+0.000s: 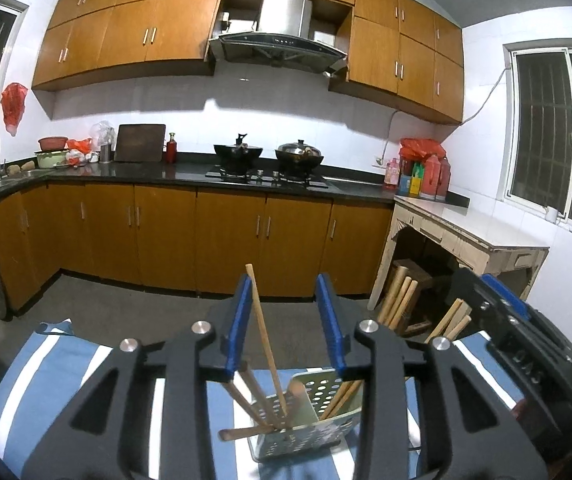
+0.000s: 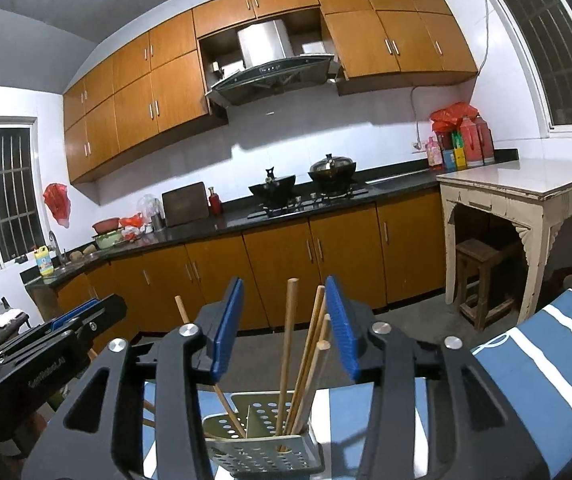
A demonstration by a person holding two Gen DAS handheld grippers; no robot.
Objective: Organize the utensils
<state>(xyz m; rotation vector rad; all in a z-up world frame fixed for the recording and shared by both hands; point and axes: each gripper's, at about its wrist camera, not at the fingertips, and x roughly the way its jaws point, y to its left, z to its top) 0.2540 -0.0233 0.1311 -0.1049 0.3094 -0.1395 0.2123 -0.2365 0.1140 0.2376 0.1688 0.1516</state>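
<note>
L gripper [image 1: 286,312] jaws released, one chopstick [image 1: 264,332] leaning loose btwn them. R gripper [image 2: 284,320] jaws also released, w/ chopsticks [image 2: 307,356] standing btwn. All sit in perforated utensil holder [image 2: 258,452] on striped cloth [image 1: 46,380]

- One perforated utensil holder [image 2: 260,446], split into two compartments.
- Four wooden chopsticks [image 2: 286,356] stand in its right compartment, one in the left, in the right wrist view.
- Two tools: left tool [image 1: 286,322], right tool [image 2: 286,322].
- Two lidded woks [image 1: 238,152] on the far stove.
- One striped blue cloth [image 1: 46,384].
</note>
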